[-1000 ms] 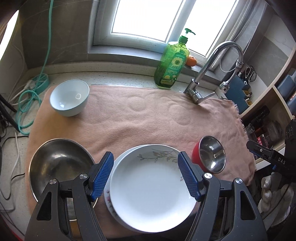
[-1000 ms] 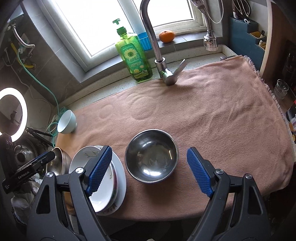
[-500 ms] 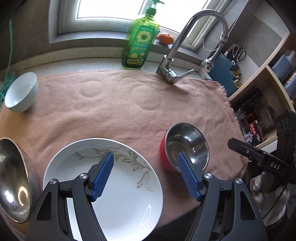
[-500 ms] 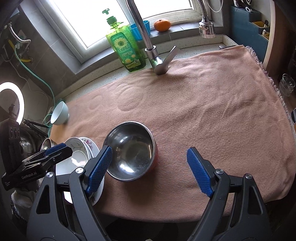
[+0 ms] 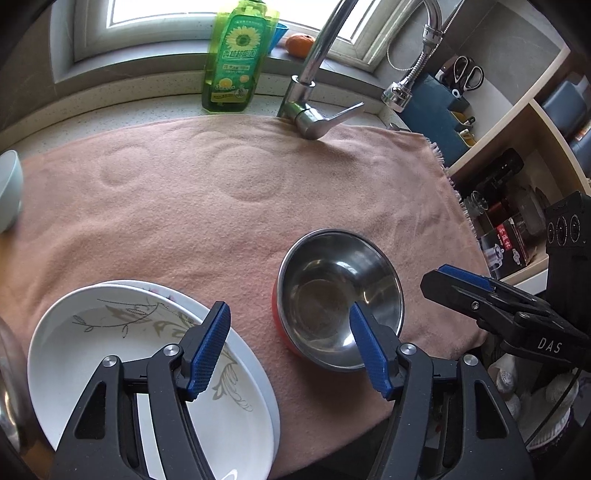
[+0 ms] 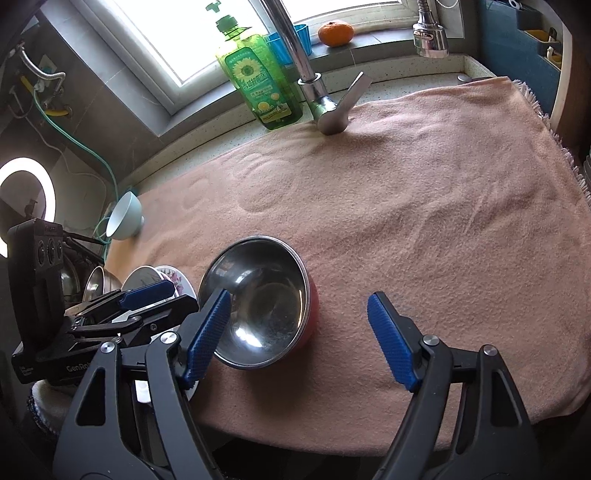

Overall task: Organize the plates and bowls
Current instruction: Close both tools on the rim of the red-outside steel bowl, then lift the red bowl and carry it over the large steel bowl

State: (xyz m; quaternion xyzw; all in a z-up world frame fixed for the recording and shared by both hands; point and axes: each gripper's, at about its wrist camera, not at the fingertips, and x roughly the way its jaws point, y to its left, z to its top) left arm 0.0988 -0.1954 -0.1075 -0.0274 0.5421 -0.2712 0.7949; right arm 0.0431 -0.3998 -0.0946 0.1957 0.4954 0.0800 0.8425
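A small steel bowl with a red outside (image 5: 332, 288) (image 6: 258, 295) sits on the pink towel (image 5: 184, 206), just right of a stack of white plates (image 5: 110, 332). My left gripper (image 5: 288, 310) is open over the bowl's left wall, with its jaws closing. One of its fingers is above the plates and the other above the bowl's inside. My right gripper (image 6: 299, 299) is also open with closing jaws. Its left finger is at the bowl's near-left rim, and the right finger is over bare towel. No pad visibly presses on the bowl.
A pale bowl (image 6: 123, 218) lies at the towel's far left, and a large steel bowl (image 6: 98, 282) is left of the plates. The green soap bottle (image 5: 232, 62), faucet (image 5: 310, 110) and orange (image 6: 336, 33) line the back. Shelves (image 5: 517, 155) stand at the right, and a ring light (image 6: 22, 199) at the left.
The left gripper has swung right from above the plates to the small steel bowl and has sunk. The right gripper has come lower and shifted right. Both pairs of jaws are narrower.
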